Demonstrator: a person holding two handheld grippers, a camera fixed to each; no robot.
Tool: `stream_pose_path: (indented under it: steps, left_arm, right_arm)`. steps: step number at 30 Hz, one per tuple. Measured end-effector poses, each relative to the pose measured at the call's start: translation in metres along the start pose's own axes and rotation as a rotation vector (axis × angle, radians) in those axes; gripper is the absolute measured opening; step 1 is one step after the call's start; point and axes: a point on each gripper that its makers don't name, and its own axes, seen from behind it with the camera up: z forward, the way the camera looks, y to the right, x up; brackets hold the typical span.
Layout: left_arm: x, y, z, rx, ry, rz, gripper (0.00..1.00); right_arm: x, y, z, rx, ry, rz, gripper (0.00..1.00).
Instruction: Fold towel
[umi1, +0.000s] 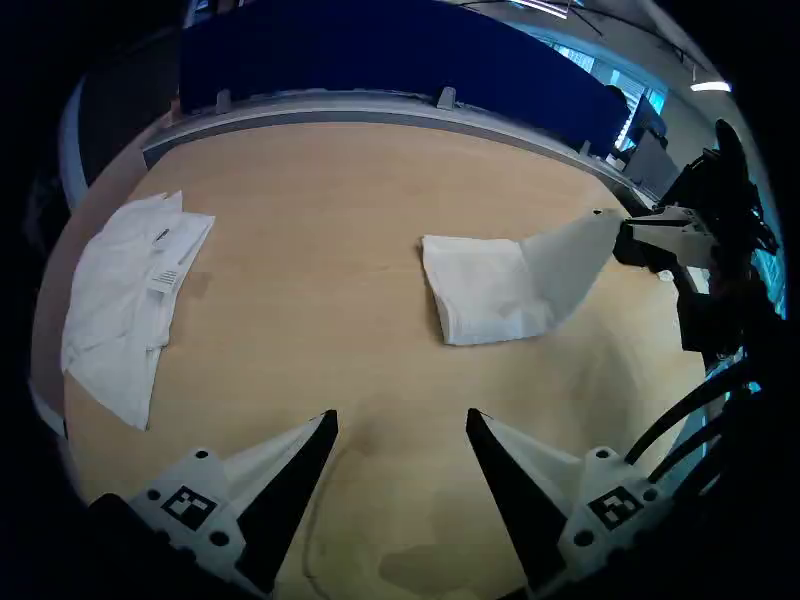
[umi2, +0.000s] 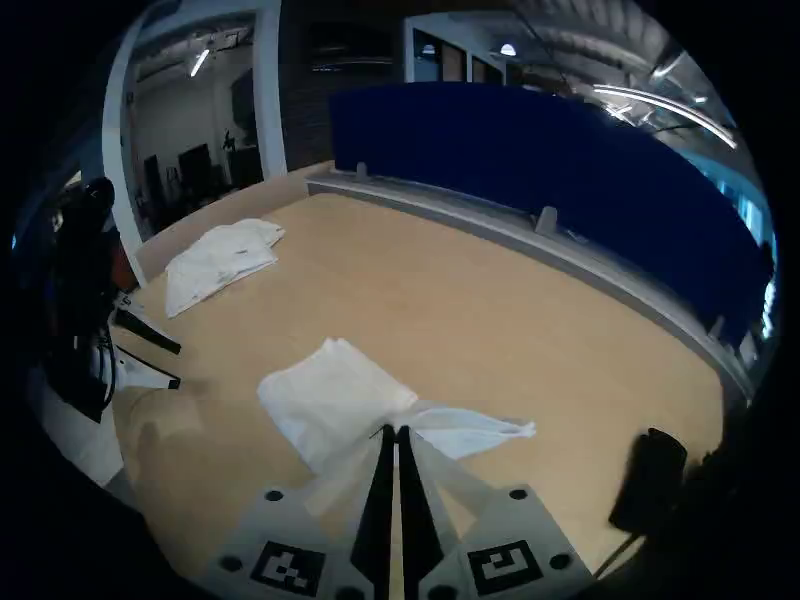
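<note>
A white folded towel (umi1: 485, 290) lies on the wooden table (umi1: 330, 200), right of centre in the left gripper view. Its right corner is lifted off the table, pinched by my right gripper (umi1: 625, 228). In the right gripper view the same towel (umi2: 335, 395) lies just ahead, and my right gripper (umi2: 391, 440) is shut on a raised flap of it. My left gripper (umi1: 400, 425) hangs open above bare table, well short of the towel, with nothing between its fingers.
A second pile of white cloth (umi1: 125, 295) lies at the table's left side, also seen as the pile (umi2: 215, 260) far left. A blue partition (umi1: 400, 55) backs the table. A dark object (umi2: 648, 480) sits near the table's right edge.
</note>
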Motion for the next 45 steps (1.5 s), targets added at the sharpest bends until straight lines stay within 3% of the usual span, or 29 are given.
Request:
stream_pose_path:
  steps: [5,14,23,27,35,37,38,45]
  left_arm:
    - [0.001,0.000,-0.002,-0.002,0.008,-0.002,0.96]
    - [0.005,-0.004,-0.010,0.011,0.035,-0.024,0.96]
    - [0.001,-0.005,-0.015,0.022,0.053,-0.049,0.95]
    - [-0.002,-0.002,-0.016,0.017,0.056,-0.061,0.96]
    - [-0.006,-0.004,-0.017,0.019,0.056,-0.073,0.96]
    - [-0.006,-0.005,-0.018,0.020,0.057,-0.074,0.95]
    - [-0.006,-0.005,-0.018,0.020,0.057,-0.075,0.95]
    - [-0.009,-0.008,-0.018,0.027,0.056,-0.081,0.95]
  right_arm:
    - [0.006,-0.014,0.011,0.026,-0.003,-0.015,0.03]
    - [0.015,-0.073,0.061,0.133,-0.021,-0.044,0.03]
    - [-0.030,-0.147,0.121,0.264,-0.131,-0.033,0.03]
    - [-0.049,-0.154,0.134,0.269,-0.172,-0.014,0.03]
    - [-0.042,-0.153,0.129,0.268,-0.155,0.001,0.06]
    - [-0.040,-0.152,0.127,0.268,-0.148,0.002,0.10]
    - [-0.039,-0.152,0.126,0.268,-0.145,0.002,0.16]
    - [-0.028,-0.153,0.116,0.277,-0.101,-0.018,0.76]
